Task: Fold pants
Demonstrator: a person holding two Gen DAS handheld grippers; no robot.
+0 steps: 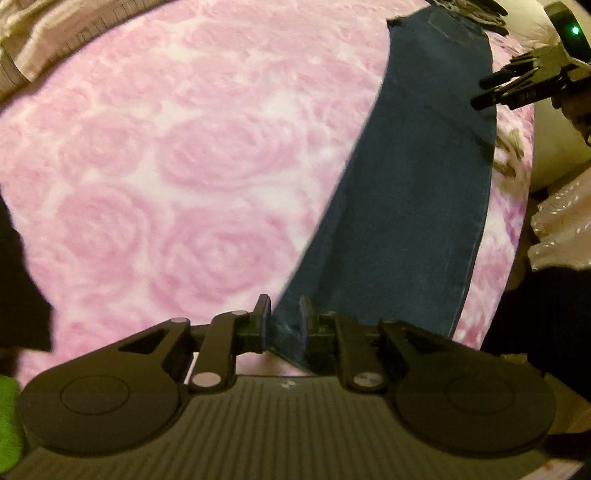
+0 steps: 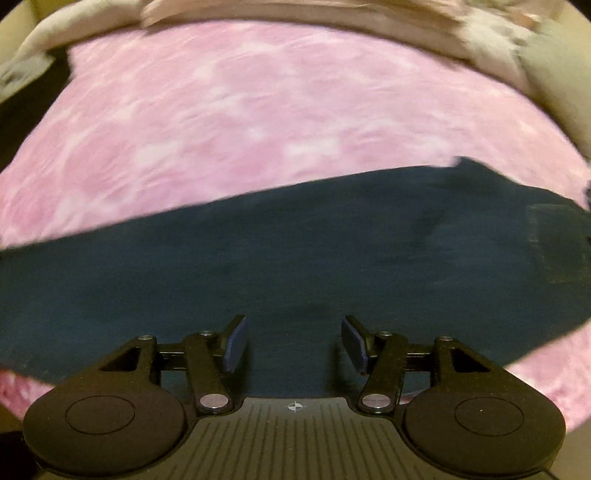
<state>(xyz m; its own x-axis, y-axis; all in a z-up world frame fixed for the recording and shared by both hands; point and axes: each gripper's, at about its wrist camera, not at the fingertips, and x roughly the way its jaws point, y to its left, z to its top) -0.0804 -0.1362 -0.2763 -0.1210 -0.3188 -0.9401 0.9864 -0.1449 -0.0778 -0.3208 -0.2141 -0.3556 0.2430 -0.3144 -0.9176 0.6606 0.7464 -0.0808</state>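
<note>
Dark blue jeans (image 1: 417,177) lie folded lengthwise, leg on leg, on a pink rose-patterned blanket (image 1: 166,147). My left gripper (image 1: 284,321) is shut on the hem end of the jeans legs, at the near end of the strip. The waist end lies far away at the top. My right gripper (image 1: 480,92) shows in the left wrist view, hovering over the upper part of the jeans. In the right wrist view my right gripper (image 2: 293,341) is open above the jeans (image 2: 295,258), with nothing between its fingers. A back pocket (image 2: 557,243) shows at the right.
Beige and grey bedding (image 2: 332,18) is bunched along the far edge of the blanket (image 2: 221,110). A white pillow (image 1: 554,140) and a pale spotted cloth (image 1: 561,229) sit at the right. Dark clothing (image 1: 476,14) lies past the waist. A green object (image 1: 9,417) is at the lower left.
</note>
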